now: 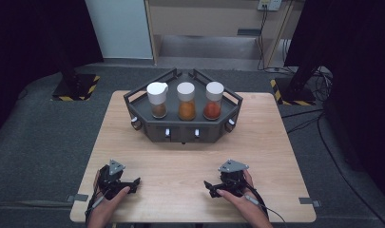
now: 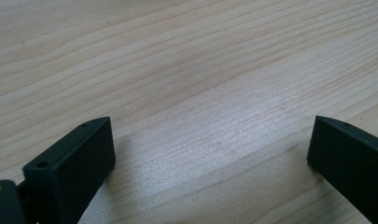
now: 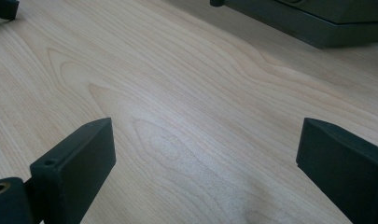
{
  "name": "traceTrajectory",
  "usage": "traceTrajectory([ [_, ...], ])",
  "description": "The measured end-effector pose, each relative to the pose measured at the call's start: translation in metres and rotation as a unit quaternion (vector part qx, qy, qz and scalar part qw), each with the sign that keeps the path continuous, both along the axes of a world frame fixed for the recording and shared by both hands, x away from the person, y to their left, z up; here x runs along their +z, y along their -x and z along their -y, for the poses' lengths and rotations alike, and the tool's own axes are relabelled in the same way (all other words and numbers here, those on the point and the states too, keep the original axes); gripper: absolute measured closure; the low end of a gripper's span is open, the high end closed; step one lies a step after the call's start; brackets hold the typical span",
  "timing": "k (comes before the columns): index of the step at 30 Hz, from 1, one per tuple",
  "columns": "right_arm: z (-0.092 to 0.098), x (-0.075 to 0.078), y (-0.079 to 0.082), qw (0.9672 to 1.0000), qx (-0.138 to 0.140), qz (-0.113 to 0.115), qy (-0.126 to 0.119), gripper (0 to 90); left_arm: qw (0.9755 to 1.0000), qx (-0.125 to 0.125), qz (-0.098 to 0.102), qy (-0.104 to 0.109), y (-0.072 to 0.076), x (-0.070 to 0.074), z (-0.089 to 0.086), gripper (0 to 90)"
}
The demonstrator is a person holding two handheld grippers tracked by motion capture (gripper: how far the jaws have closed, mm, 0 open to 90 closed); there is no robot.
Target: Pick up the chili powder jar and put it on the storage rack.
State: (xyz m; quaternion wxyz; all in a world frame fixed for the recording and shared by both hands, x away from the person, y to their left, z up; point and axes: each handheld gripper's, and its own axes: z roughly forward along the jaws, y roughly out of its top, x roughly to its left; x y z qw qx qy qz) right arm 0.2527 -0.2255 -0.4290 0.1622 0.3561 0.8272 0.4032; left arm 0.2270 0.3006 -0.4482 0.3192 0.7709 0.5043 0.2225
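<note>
A dark grey rack (image 1: 183, 128) stands at the far middle of the wooden table (image 1: 190, 161). It holds three white-capped jars: brown contents (image 1: 157, 99) at left, orange (image 1: 186, 100) in the middle, red (image 1: 214, 100) at right. My left gripper (image 1: 137, 181) rests near the front left edge, held by a hand, and points toward the middle. In the left gripper view the left gripper (image 2: 210, 144) is open over bare wood. My right gripper (image 1: 207, 185) rests at the front right, facing the left one. Its jaws also stand wide apart and empty, as the right gripper (image 3: 205, 144) shows.
The rack's dark base (image 3: 312, 23) crosses the top right of the right gripper view. Bare wood lies between the grippers and the rack. Beyond the table are grey floor, two black stands with hazard-striped feet (image 1: 76, 88), and cables (image 1: 318, 118) at right.
</note>
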Motion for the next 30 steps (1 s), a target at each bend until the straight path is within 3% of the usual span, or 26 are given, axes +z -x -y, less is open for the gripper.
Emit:
traceTrajectory([
  [30, -0.011, -0.009, -0.007, 0.9999, -0.003, -0.015, 0.004, 4.7, 1.0000, 0.001, 0.000, 0.000, 0.000, 0.000, 0.000, 0.0],
])
